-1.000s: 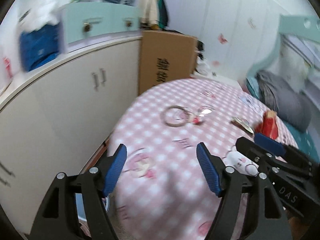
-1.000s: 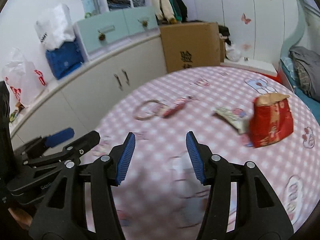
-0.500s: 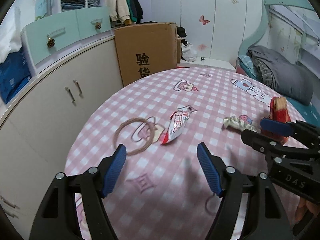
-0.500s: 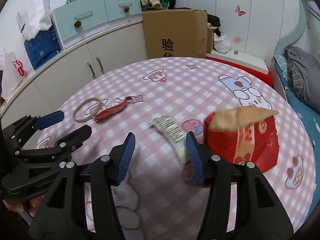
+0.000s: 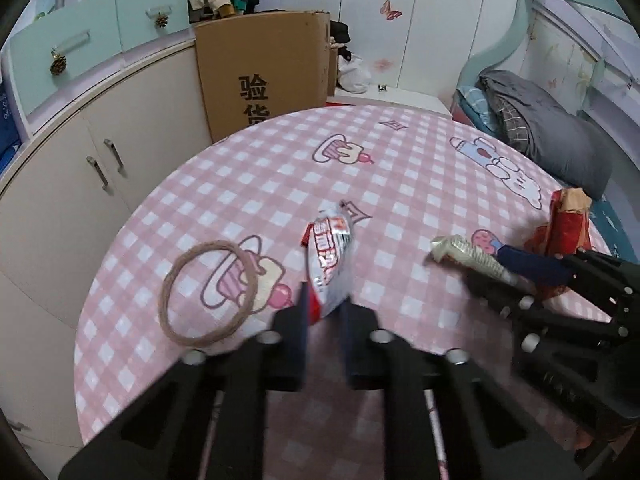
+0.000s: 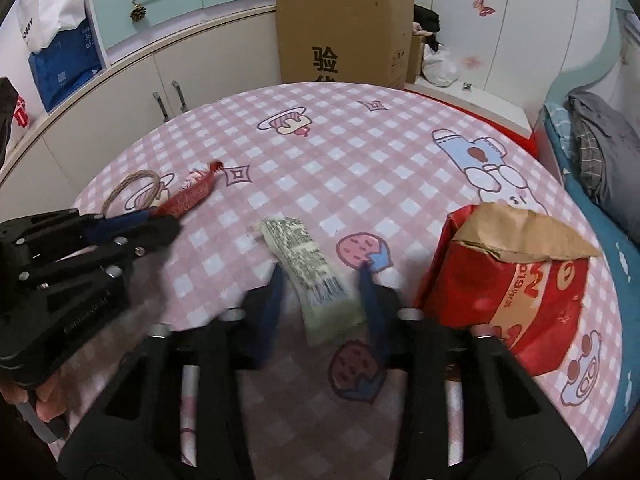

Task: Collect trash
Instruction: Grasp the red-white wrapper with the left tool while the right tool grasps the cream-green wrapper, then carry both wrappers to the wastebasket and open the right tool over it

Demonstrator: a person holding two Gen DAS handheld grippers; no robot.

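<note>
Both grippers — left gripper (image 5: 325, 322), right gripper (image 6: 322, 312) — black frames, blue pads, silver screws.

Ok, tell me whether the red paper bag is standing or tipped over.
Standing. The red paper bag sits upright on the table, its crumpled brown top gaping open.

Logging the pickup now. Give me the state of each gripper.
Left gripper: shut on the red and silver snack wrapper.
Right gripper: jaws closing around the pale green wrapper, not clearly pinching it yet.

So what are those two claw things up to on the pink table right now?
Left gripper shut on red-and-silver snack wrapper. Right gripper closing around pale printed wrapper. Red paper bag beside it, brown twine loop untouched; nothing blocking.
</note>
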